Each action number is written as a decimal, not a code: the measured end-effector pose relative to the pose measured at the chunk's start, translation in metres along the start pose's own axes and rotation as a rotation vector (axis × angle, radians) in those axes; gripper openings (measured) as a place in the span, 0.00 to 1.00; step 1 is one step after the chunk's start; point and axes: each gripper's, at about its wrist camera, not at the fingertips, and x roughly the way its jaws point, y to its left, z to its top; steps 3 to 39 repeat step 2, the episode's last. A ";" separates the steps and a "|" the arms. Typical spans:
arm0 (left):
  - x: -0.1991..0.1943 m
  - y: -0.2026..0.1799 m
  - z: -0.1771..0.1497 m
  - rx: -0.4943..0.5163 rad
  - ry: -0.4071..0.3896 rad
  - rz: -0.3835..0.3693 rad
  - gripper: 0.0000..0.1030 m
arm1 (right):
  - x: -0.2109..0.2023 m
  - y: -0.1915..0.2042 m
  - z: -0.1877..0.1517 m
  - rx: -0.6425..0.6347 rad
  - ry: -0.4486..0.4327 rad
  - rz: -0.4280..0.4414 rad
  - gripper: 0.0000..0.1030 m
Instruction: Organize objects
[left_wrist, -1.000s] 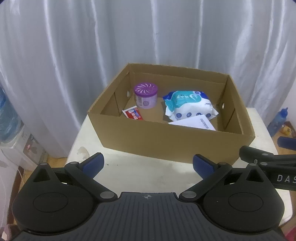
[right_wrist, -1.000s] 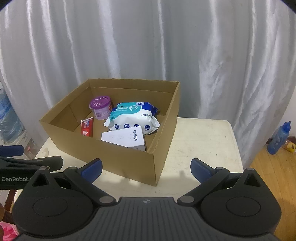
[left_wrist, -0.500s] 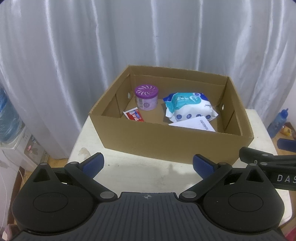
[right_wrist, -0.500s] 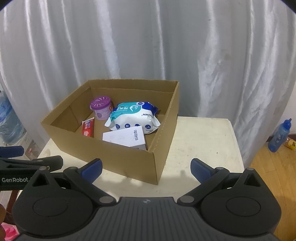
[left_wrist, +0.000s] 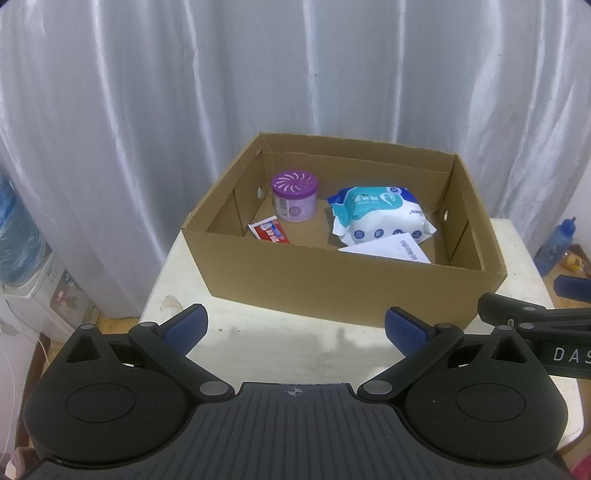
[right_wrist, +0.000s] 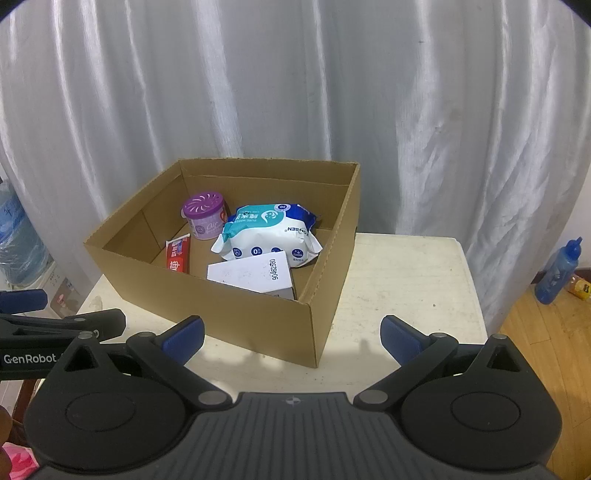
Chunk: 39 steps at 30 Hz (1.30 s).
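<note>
Cardboard box (left_wrist: 343, 291) on counter (left_wrist: 280, 339) holds purple jar (left_wrist: 294, 197), wipes pack (left_wrist: 380, 216), toothpaste (left_wrist: 269, 233), white carton (left_wrist: 388, 250); we hold left hand-held gripper (left_wrist: 295, 326), right hand-held gripper (right_wrist: 291, 334) released, empty, short of box, likely sorting done.

Open brown cardboard box (left_wrist: 343, 291), flaps folded in, small round holes in the side walls, resting on the table, set toward its left part in the right wrist view. Inside, at the back left, a purple round canister (left_wrist: 294, 195) standing upright, swirl-slotted lid on top. Just in front of it, near the left wall, a red and white toothpaste carton (right_wrist: 178, 254) lying flat. To the right, a white and teal pack of wet wipes (right_wrist: 269, 235) lying flat, crinkled at the ends. Leaning against the pack's near edge, a white box (right_wrist: 255, 275) with a printed number, tilted, partly hidden behind the front wall.
</note>
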 end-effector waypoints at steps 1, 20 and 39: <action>0.000 0.000 0.000 0.000 0.001 0.000 1.00 | 0.000 0.000 0.000 0.000 0.000 0.000 1.00; 0.000 0.001 0.000 0.000 0.002 -0.001 1.00 | 0.000 0.000 0.000 -0.001 0.000 0.000 1.00; 0.000 0.001 0.000 0.000 0.002 -0.001 1.00 | 0.000 0.000 0.000 -0.001 0.000 0.000 1.00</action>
